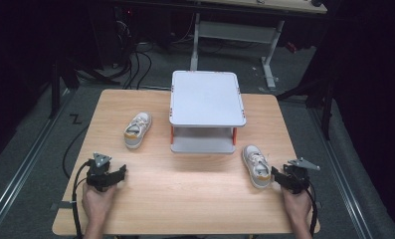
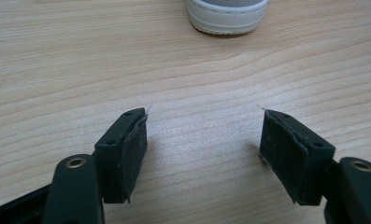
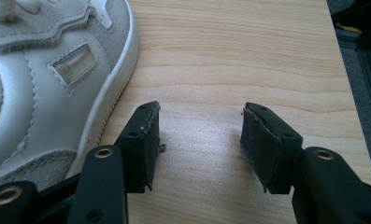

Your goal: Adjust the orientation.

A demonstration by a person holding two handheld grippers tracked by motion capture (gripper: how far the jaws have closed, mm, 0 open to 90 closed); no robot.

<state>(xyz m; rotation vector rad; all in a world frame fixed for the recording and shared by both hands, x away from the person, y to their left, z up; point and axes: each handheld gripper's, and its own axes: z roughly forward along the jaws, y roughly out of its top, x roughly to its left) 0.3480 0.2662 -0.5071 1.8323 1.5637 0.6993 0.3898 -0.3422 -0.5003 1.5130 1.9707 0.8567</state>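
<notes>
Jaws of the left gripper stand spread and empty; the left sneaker lies well apart at 1 o'clock; right gripper gapes too, the right sneaker just beside at 10 o'clock, long axis roughly 12 to 6; nearer.

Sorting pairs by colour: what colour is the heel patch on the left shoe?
Orange-tan, on an otherwise white and grey left shoe; the high view shows it best.

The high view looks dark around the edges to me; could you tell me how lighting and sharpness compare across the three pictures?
High view: table brightly lit, surroundings nearly black, slightly soft. Left gripper view: even light, wood grain crisp, shoe slightly soft. Right gripper view: shoe sharp, mild glare.
</notes>
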